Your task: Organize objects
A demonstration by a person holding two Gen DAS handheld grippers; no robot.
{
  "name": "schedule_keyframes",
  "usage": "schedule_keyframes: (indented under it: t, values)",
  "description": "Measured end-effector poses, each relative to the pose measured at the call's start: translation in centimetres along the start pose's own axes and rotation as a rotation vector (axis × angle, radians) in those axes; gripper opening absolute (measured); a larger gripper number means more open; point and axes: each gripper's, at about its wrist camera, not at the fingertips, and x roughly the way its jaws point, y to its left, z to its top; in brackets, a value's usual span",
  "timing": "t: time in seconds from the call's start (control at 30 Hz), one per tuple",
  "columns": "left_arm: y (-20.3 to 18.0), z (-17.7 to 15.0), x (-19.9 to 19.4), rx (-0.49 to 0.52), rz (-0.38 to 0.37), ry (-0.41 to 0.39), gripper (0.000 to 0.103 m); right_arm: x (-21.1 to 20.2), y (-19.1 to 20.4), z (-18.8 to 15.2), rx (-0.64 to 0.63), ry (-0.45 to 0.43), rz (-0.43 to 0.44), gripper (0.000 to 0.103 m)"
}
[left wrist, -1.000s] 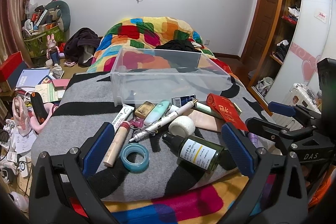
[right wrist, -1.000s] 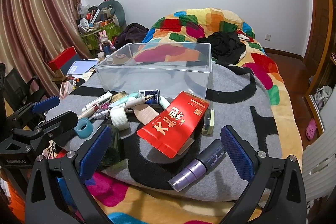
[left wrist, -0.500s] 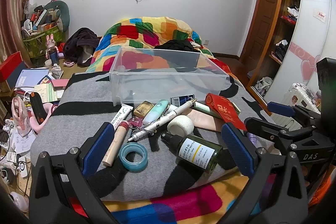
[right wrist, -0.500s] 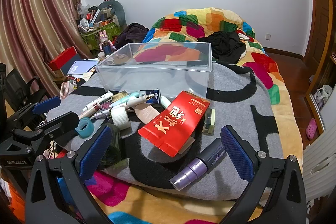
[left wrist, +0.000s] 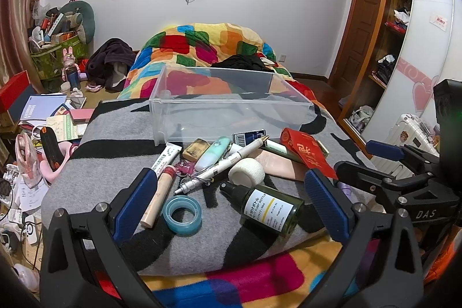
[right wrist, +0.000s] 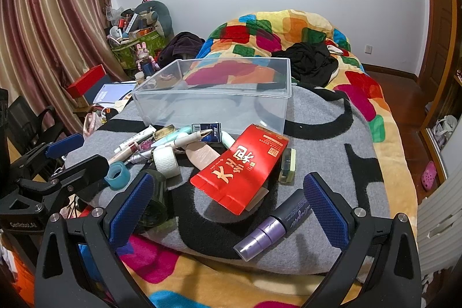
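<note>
Both grippers, left (left wrist: 231, 201) and right (right wrist: 225, 204), are hanging released, gripping nothing; the clutter is lying before the empty bin (left wrist: 231, 108); tape (left wrist: 182, 211) at 7 o'clock, bottle (left wrist: 265, 205) at 5 o'clock, red packet (right wrist: 239, 166) at the right gripper's 12 o'clock.

A clear, glossy plastic storage bin (left wrist: 231, 108) sits on a fuzzy grey-and-black woven blanket (left wrist: 115, 146). Nearby lie a shiny translucent blue tape ring (left wrist: 182, 211), a dark green glass bottle with a matt paper label (left wrist: 267, 205), a glossy red paper packet (right wrist: 239, 168) and a satin purple plastic tube (right wrist: 274, 224)
</note>
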Motion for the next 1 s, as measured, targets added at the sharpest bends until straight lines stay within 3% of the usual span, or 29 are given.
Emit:
schedule_keyframes:
  t: [0.6, 0.73, 0.9, 1.0]
  values:
    - [0.7, -0.4, -0.2, -0.009, -0.015, 0.003, 0.103, 0.1, -0.2, 0.0, 0.014, 0.002, -0.003, 0.103]
    - [1.3, -0.8, -0.7, -0.009, -0.006, -0.001, 0.09, -0.2, -0.7, -0.2, 0.022, -0.016, -0.025, 0.102]
    - [3.0, -1.9, -0.4, -0.037, 0.028, 0.033, 0.087, -0.6, -2.3, -0.9, 0.064, -0.02, -0.065, 0.1]
    - [4.0, -2.6, 0.0, -0.068, 0.042, 0.059, 0.082, -0.2, -3.7, -1.7, 0.098, 0.012, -0.084, 0.092]
